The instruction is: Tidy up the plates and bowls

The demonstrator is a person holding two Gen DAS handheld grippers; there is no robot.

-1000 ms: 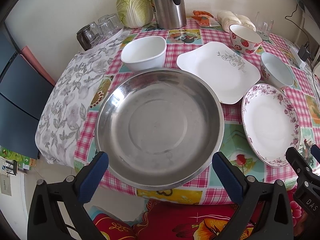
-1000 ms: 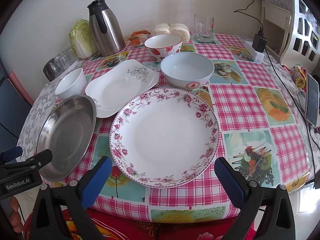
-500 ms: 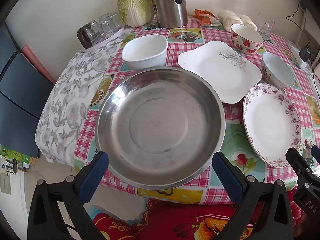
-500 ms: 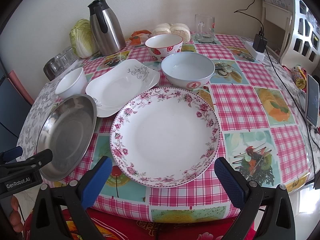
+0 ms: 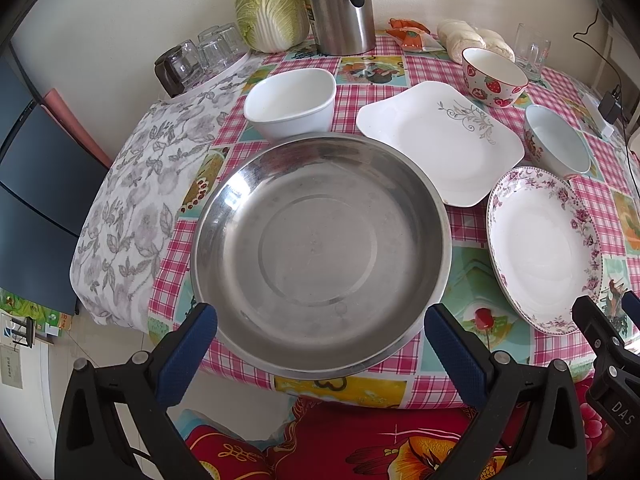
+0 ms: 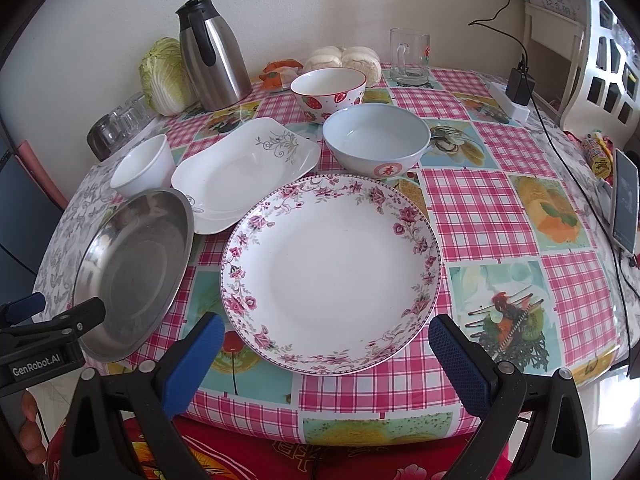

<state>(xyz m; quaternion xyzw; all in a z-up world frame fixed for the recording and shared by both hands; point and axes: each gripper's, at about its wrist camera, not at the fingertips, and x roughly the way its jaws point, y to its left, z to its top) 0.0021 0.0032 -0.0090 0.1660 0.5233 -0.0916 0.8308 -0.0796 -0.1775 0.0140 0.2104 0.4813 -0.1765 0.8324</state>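
We hold the left hand-held gripper (image 5: 320, 344) spread wide at the near edge of the counter (image 6: 480, 208), gripping nothing, its blue pads flanking the near rim of the steel pan (image 5: 320, 248) without touching it. Our right hand-held gripper (image 6: 324, 356) is just as wide apart and empty, framing the near rim of the floral plate (image 6: 332, 272), which lies flat beside the pan. Behind the pan sits the white cup-shaped bowl (image 5: 290, 102). Between pan and plate, a little further back, the square white plate (image 5: 440, 144) rests with one corner tucked just under the pan's rim. Beyond the floral plate stands the pale blue bowl (image 6: 376, 140), and behind that the strawberry bowl (image 6: 328, 90). At the far wall we see a steel jug (image 6: 212, 56), a cabbage (image 5: 272, 4) and a glass mug (image 6: 410, 56).
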